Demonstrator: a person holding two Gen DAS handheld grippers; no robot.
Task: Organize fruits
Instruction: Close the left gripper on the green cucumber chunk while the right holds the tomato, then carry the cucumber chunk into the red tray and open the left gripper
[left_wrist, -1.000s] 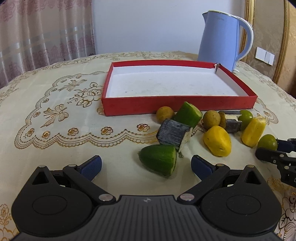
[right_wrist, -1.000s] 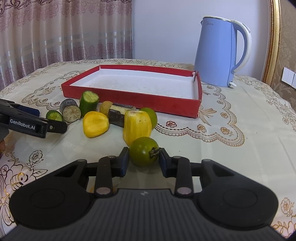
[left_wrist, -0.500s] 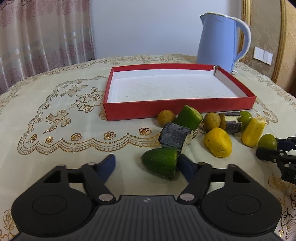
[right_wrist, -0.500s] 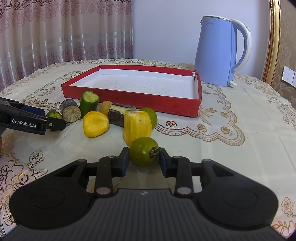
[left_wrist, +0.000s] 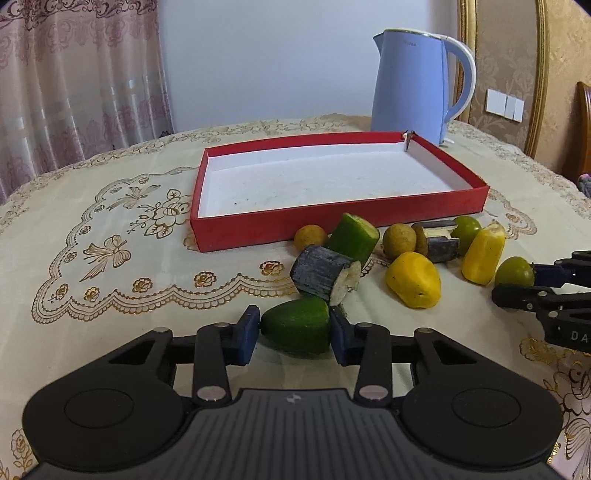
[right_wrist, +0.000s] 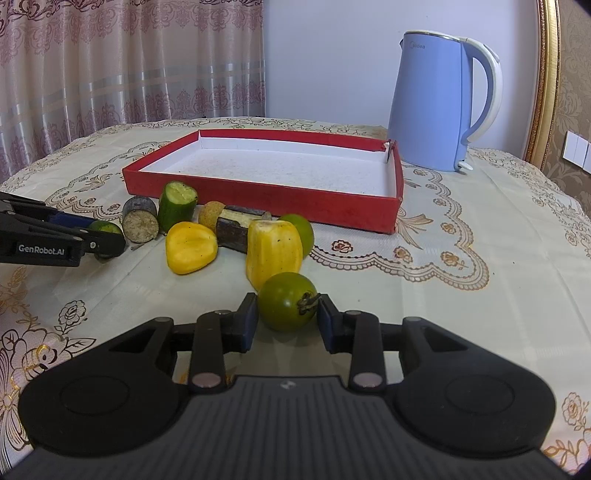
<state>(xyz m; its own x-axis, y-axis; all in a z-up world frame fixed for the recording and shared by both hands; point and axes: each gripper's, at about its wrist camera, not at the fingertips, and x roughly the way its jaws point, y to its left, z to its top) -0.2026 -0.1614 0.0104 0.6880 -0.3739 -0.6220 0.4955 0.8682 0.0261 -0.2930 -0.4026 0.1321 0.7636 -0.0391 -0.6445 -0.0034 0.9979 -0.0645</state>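
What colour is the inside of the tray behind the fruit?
White inside, red walls; the tray shows best in the left wrist view.

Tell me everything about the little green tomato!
The green tomato is round, smooth and shiny, dark green with a dried brown stem pointing right. It sits low over the tablecloth, squeezed between the blue pads of the right gripper. Just behind it stands a yellow fruit piece, very close or touching.

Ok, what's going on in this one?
A person with two handheld grippers is sorting fruit. The left gripper is closed on a green cucumber end piece, and the right gripper grips a green tomato. Both are at table level. The red tray is empty, with the other pieces in front of it.
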